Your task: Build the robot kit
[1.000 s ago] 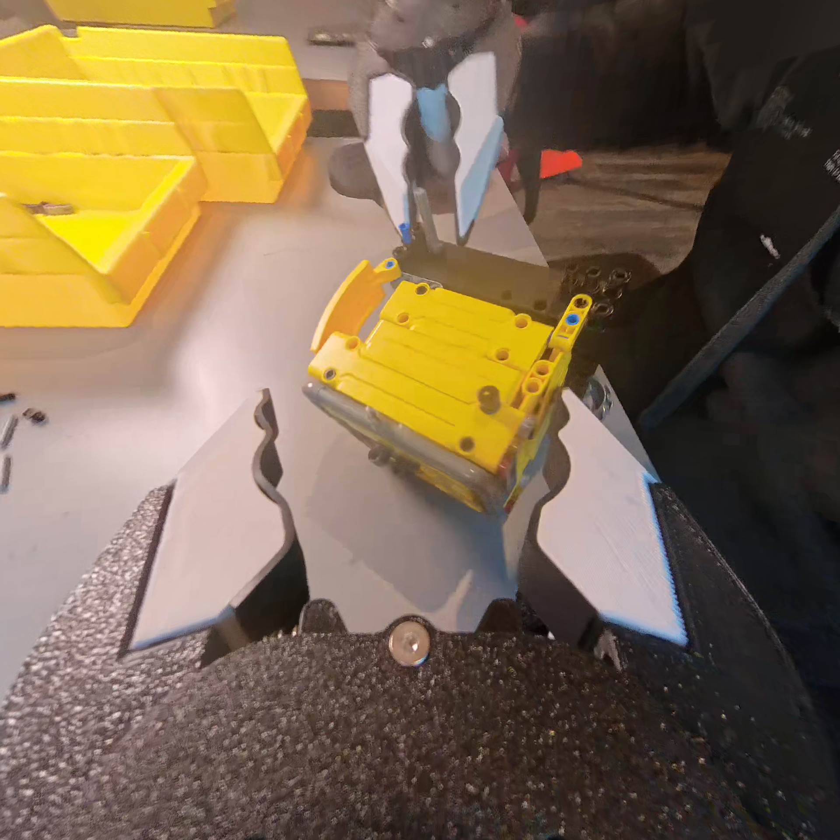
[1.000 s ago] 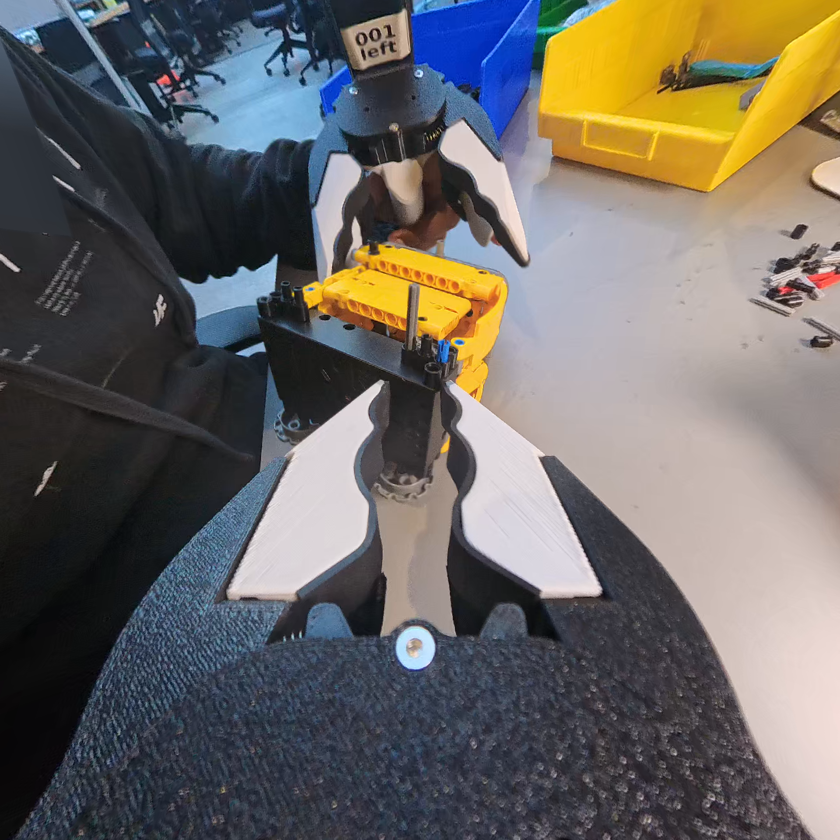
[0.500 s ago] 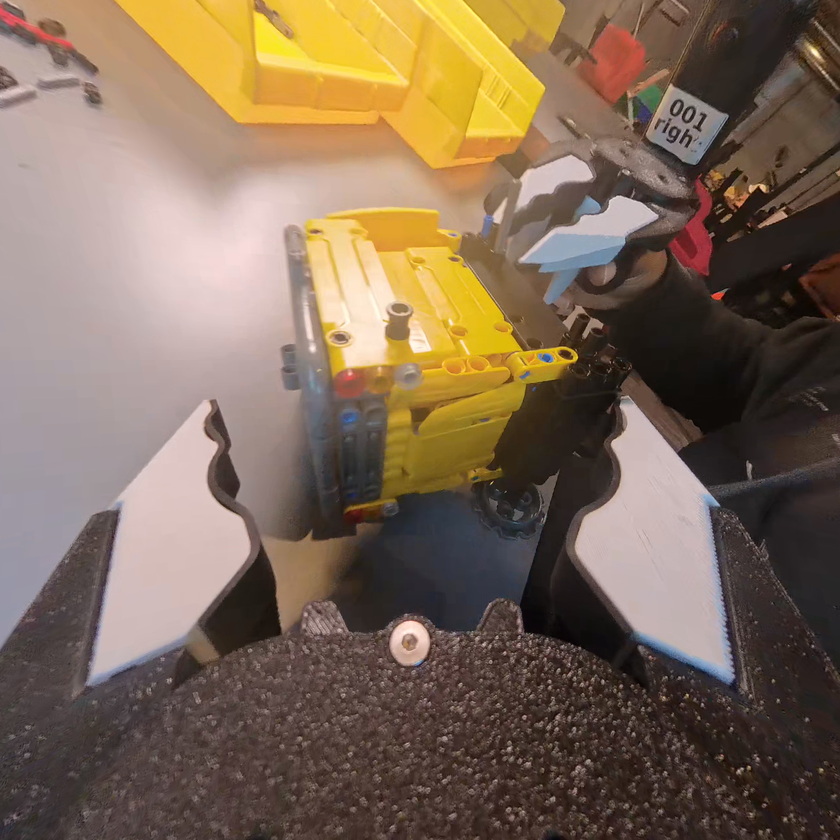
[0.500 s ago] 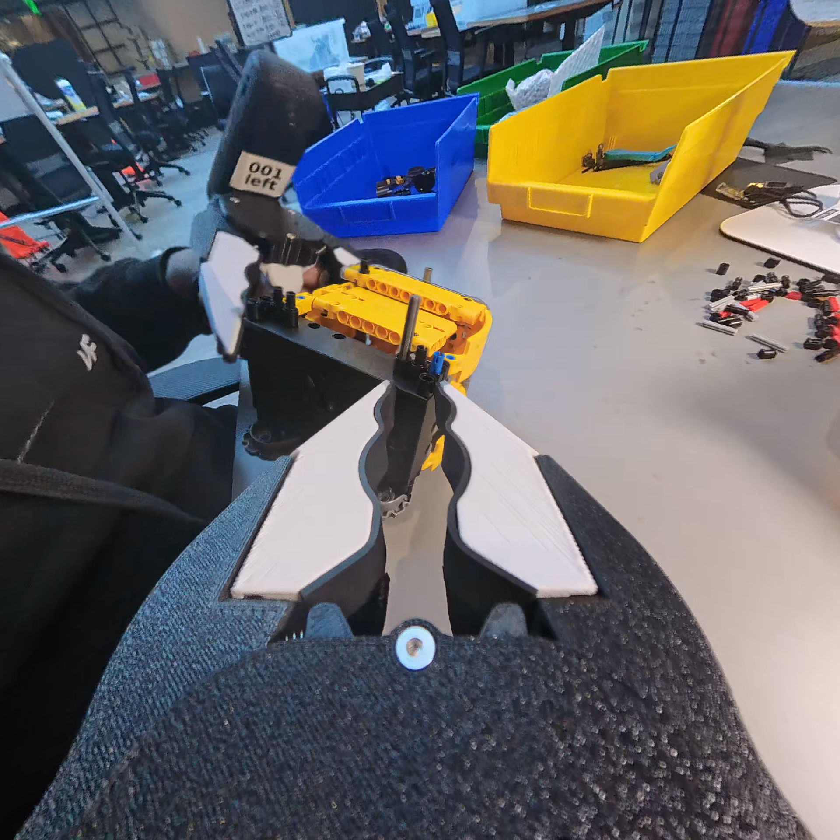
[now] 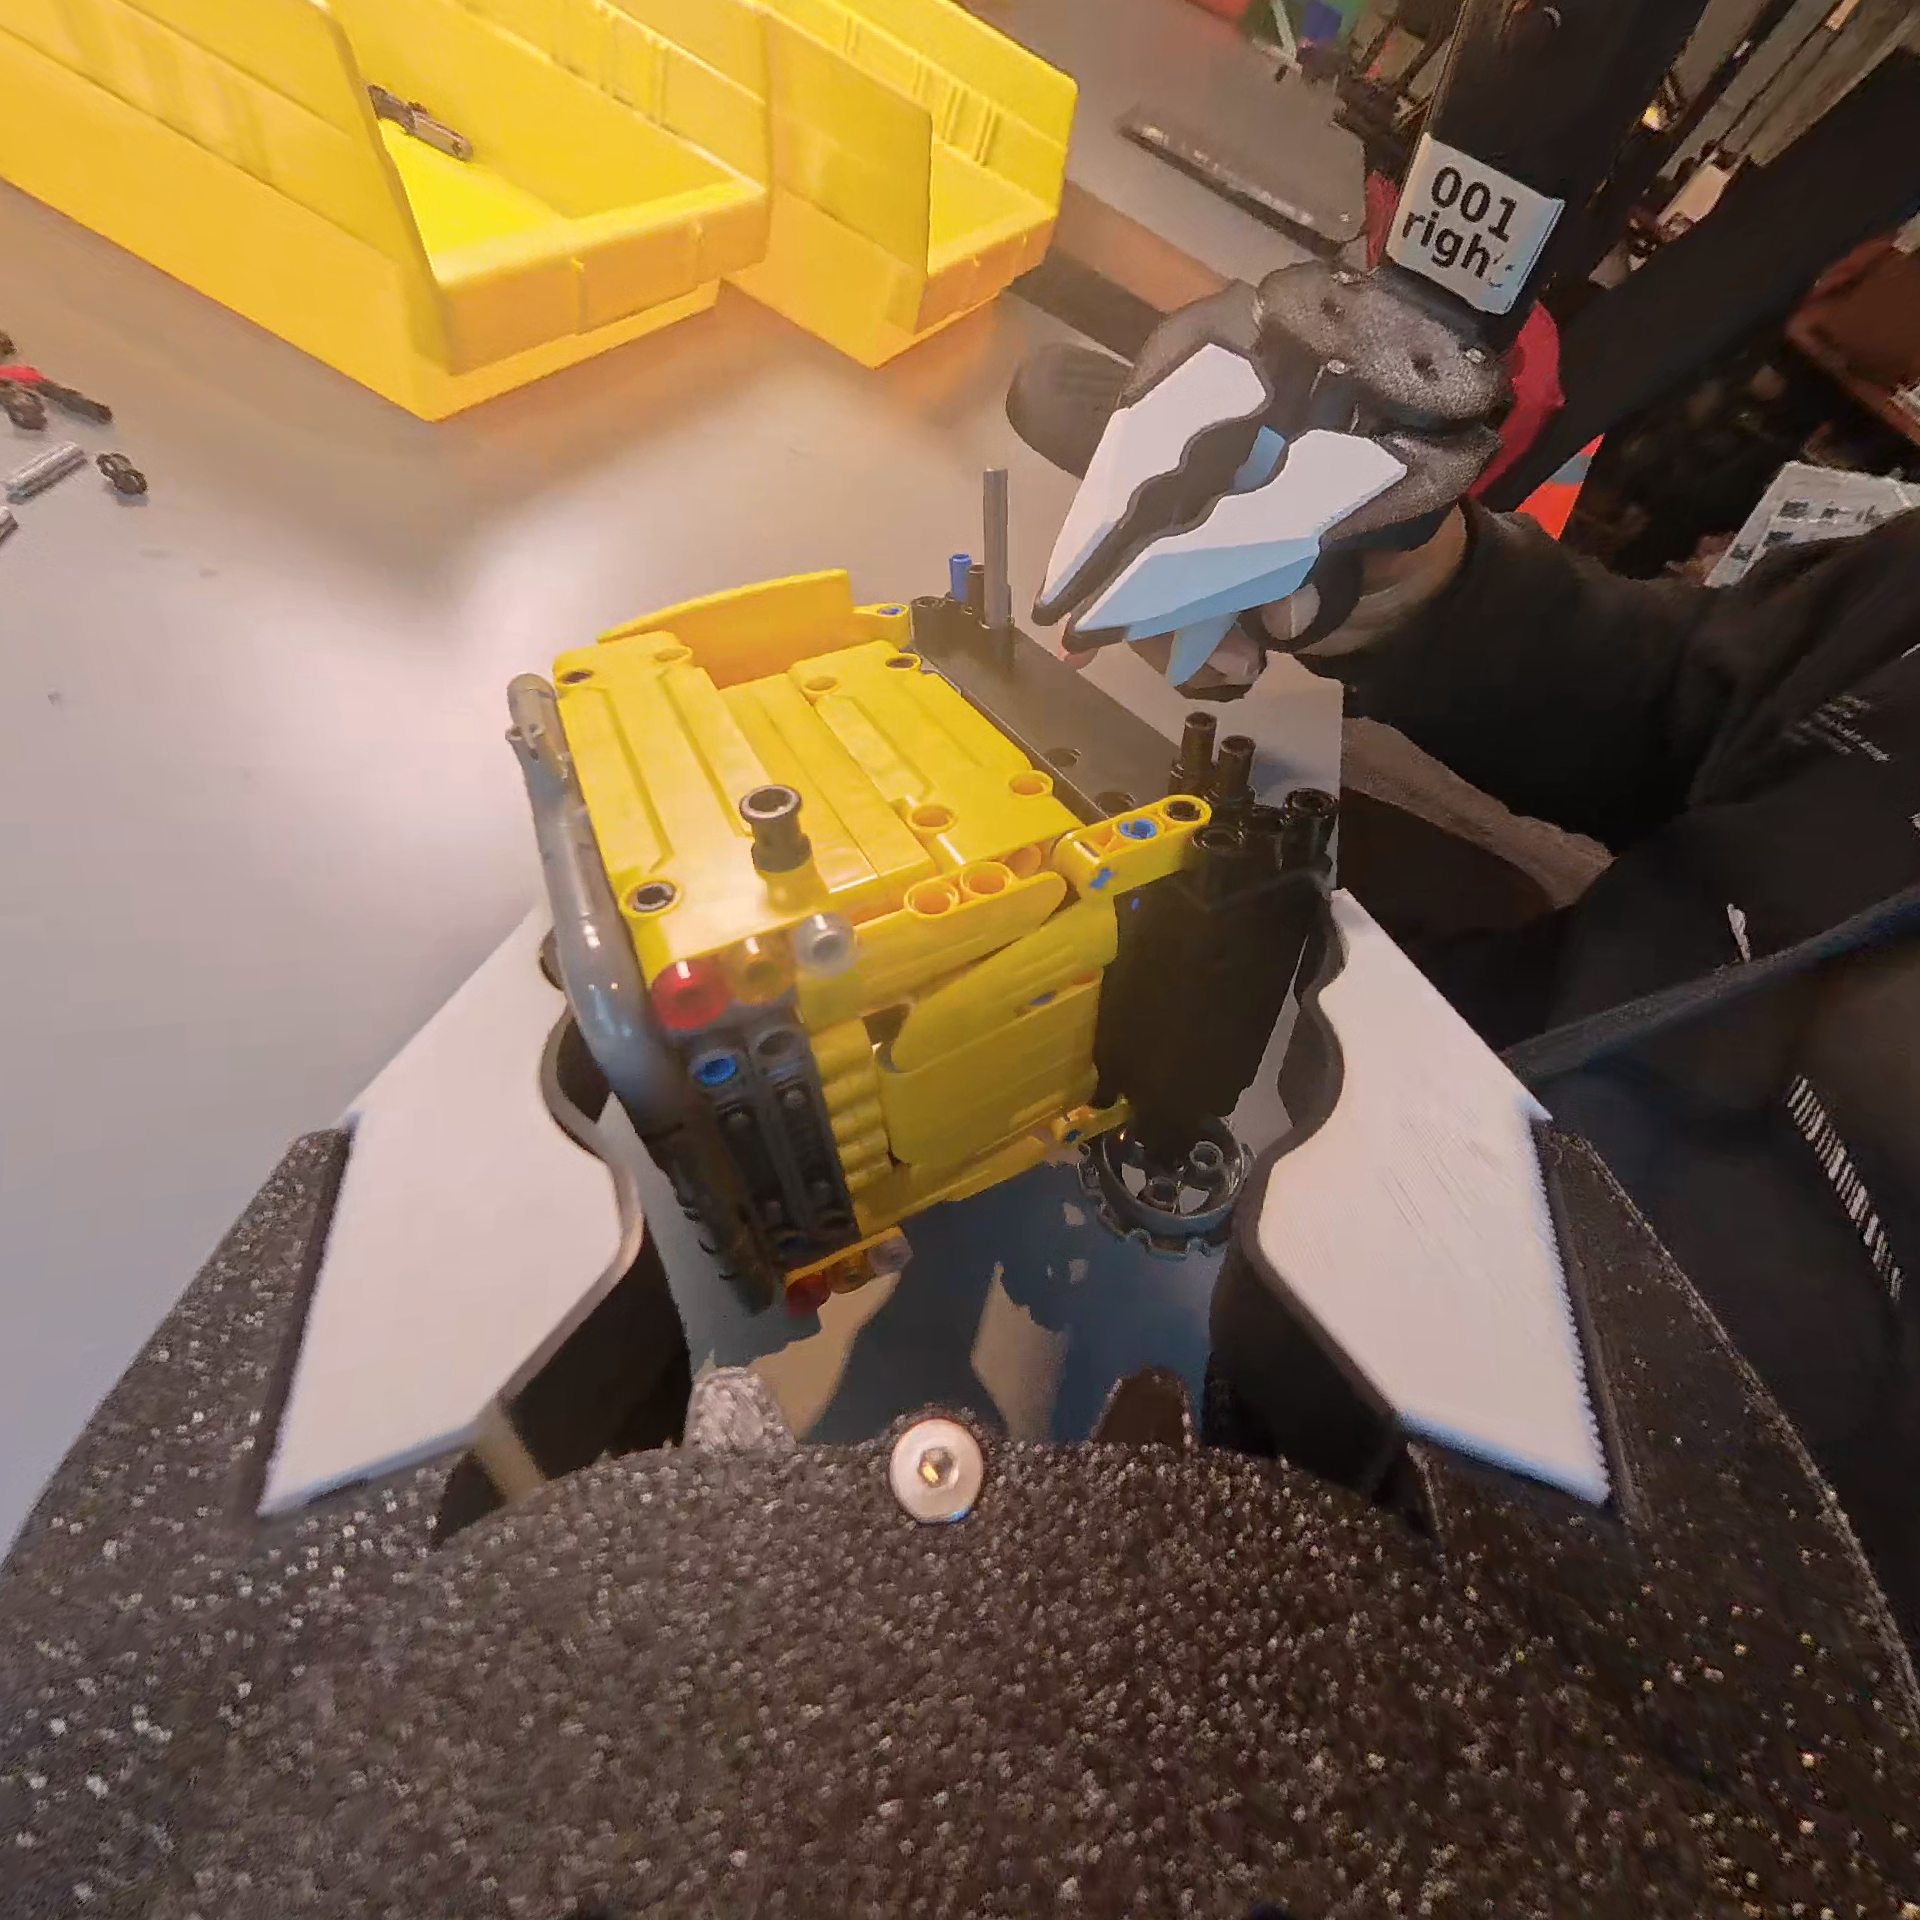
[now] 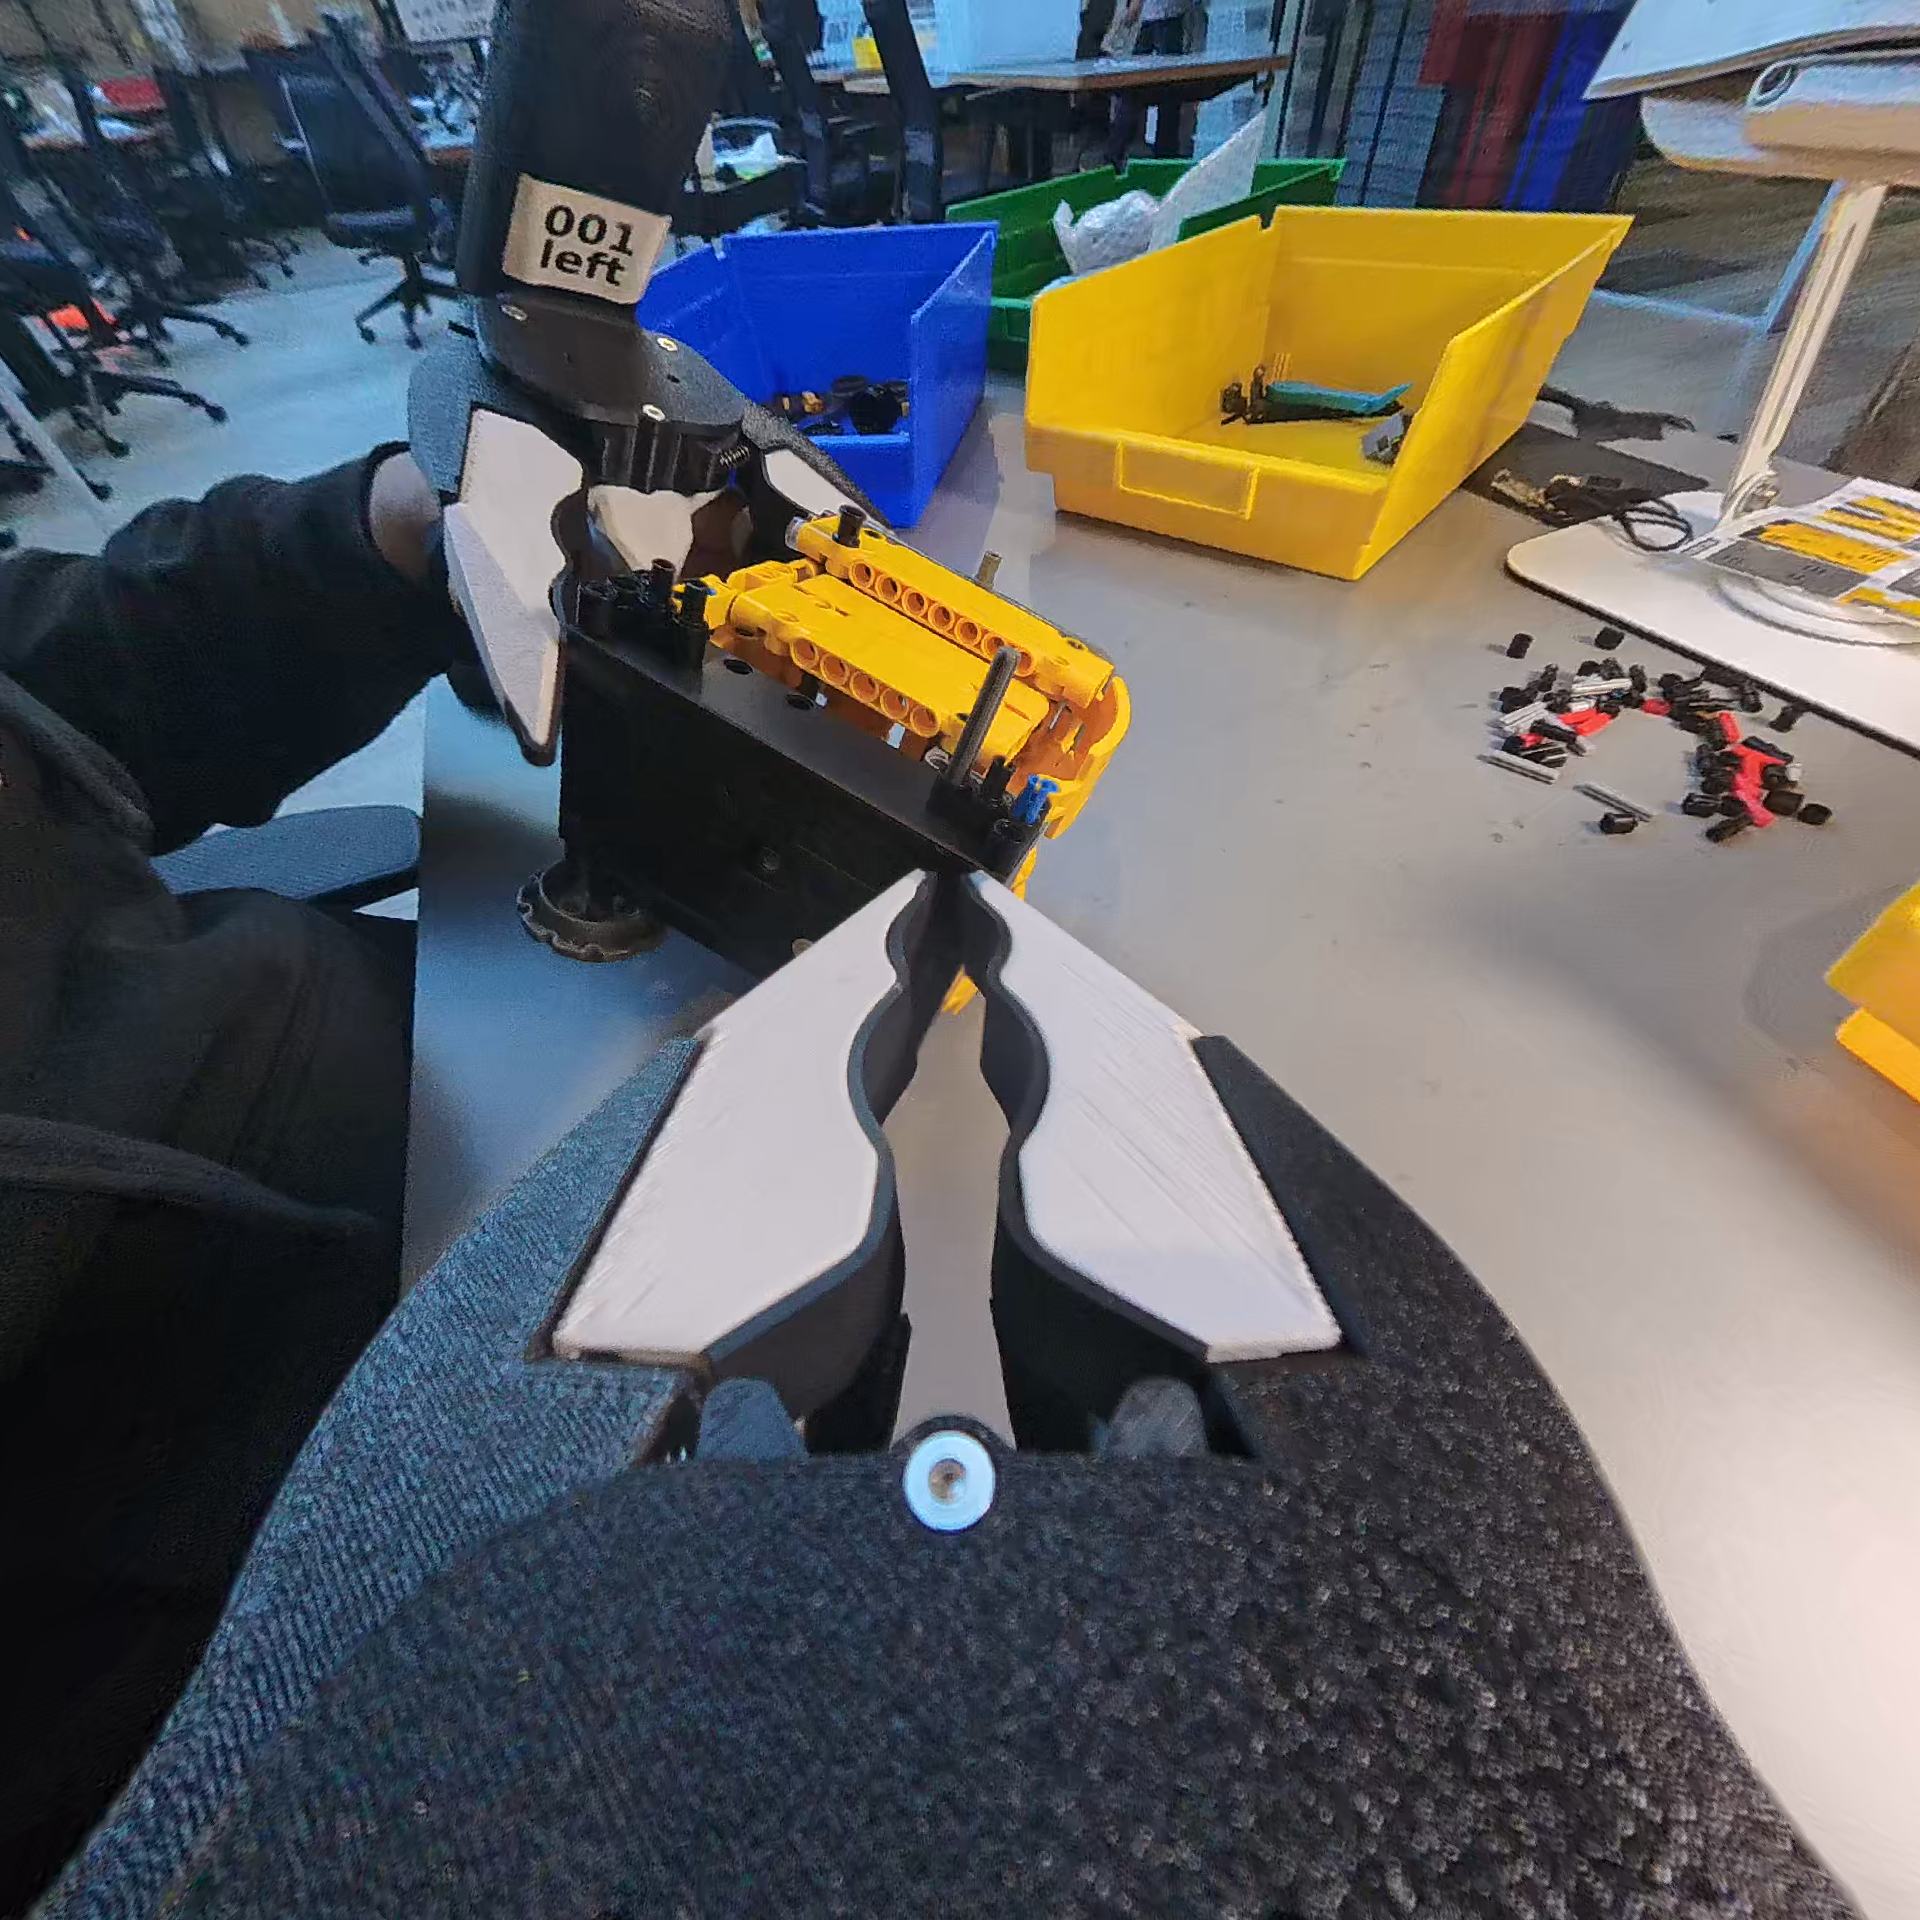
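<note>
A yellow and black brick model (image 5: 831, 831) with a black gear wheel (image 5: 1164, 1184) sits tilted on the grey table near its edge. My left gripper (image 5: 945, 920) is shut on it, one finger against the grey tube side, the other against the black side. The model also shows in the right wrist view (image 6: 894, 665), with the left gripper (image 6: 675, 613) around its far end. My right gripper (image 6: 948, 883) is shut and empty, tips just off the model's black corner, below an upright grey axle (image 6: 987, 717). It shows in the left wrist view (image 5: 1049, 618) beside that axle (image 5: 995, 551).
Yellow bins (image 5: 520, 208) stand behind the model. A blue bin (image 6: 831, 343), a green bin (image 6: 1091, 208) and a yellow bin (image 6: 1299, 416) stand at the back. Loose small parts (image 6: 1662, 748) lie at the right near a white lamp base (image 6: 1714, 582). A person's black sleeve (image 6: 208, 644) is at the left. The left gripper's tips are roughly 8 cm from the right gripper's.
My left gripper has closed onto the model, which now tilts. My right gripper has let go of the model's black corner, drawn back a little and closed.
</note>
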